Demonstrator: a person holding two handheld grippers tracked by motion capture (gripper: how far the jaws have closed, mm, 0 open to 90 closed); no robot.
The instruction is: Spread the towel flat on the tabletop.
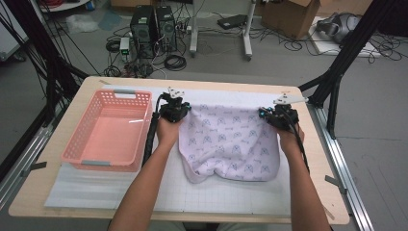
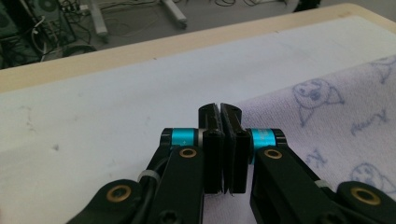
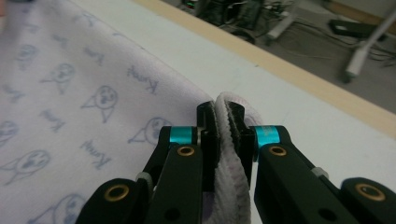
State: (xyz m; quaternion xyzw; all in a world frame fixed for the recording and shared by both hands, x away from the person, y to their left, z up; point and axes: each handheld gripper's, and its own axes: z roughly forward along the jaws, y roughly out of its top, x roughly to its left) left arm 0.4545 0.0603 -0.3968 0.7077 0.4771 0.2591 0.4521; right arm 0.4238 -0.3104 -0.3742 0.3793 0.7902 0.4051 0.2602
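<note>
A white towel [image 1: 226, 139] printed with small blue-grey faces lies on the white grid mat [image 1: 144, 192], bunched and folded along its near edge. My left gripper [image 1: 182, 109] is at the towel's far left corner, and its jaws [image 2: 220, 109] are pressed together with the towel's edge [image 2: 336, 121] running up to them. My right gripper [image 1: 269, 114] is at the far right corner; there the jaws [image 3: 226, 109] are shut on a thick fold of the towel [image 3: 70, 93]. The far edge stretches between the two grippers.
An empty pink plastic basket [image 1: 77, 139] stands on the mat at the left, close to my left forearm. Bare mat runs beyond the towel to the table's far edge [image 2: 140, 51]. Black frame posts stand at both sides of the table.
</note>
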